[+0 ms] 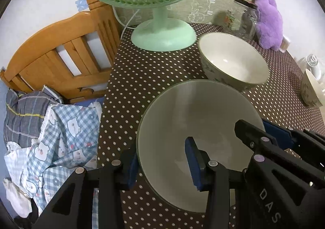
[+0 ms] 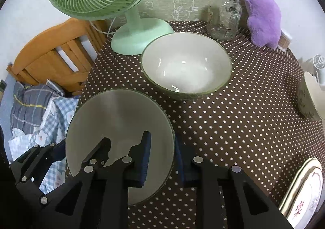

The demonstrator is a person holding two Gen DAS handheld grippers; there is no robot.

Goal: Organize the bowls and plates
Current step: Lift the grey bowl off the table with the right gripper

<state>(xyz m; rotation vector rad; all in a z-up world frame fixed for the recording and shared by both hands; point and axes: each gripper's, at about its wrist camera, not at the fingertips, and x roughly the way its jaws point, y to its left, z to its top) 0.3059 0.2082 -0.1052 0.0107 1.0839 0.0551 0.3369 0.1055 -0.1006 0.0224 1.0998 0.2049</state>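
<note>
You see soft, even indoor light. Both pictures bend strongly at their dark round edges. Small glare shines inside the far bowl (image 2: 186, 66); the near bowl (image 1: 200, 137) lies in shadow.

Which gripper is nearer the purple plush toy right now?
Right, I'd judge. The right gripper clamps the near bowl's rim on the plush toy's side; the left gripper clamps the opposite rim.
</note>
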